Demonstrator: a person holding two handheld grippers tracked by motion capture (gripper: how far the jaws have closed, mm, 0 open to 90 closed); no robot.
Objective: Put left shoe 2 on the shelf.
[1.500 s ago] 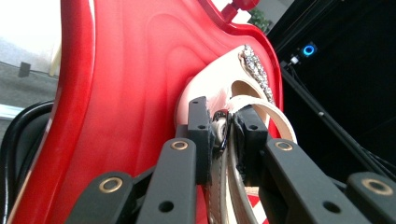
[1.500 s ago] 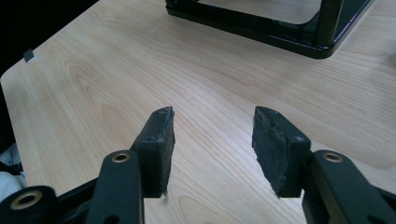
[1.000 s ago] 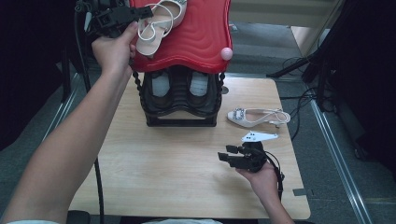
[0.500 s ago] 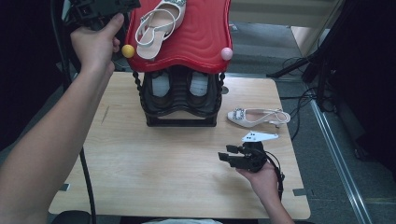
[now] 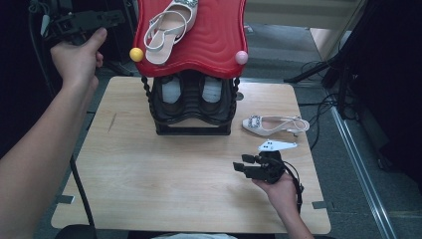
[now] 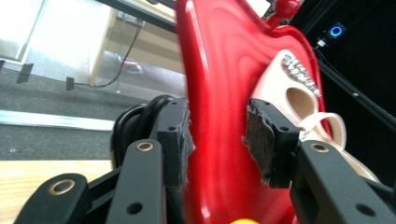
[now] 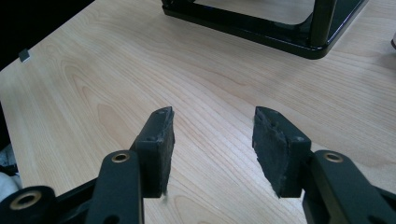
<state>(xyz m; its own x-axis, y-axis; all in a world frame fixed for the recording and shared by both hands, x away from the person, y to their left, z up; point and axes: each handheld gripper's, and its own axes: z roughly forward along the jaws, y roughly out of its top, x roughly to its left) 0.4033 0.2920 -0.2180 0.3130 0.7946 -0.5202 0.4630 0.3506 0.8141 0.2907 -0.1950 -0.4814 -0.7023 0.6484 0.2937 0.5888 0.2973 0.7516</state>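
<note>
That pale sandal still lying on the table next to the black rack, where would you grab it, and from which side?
Probably at the narrow waist of the sandal on the table, between the jewelled toe and the slingback strap. It lies flat on its sole, lengthwise across the table, so I would bring the right gripper down from above with one jaw on each long edge. The thin strap looks too floppy for a steady hold.

Shoe rack [image 5: 191, 107] stands at the table's [image 5: 149, 189] far edge. One sandal [image 5: 166, 25] lies on its top shelf [image 5: 209, 35]; another sandal [image 5: 273, 124] lies on the table, right of the rack.
</note>
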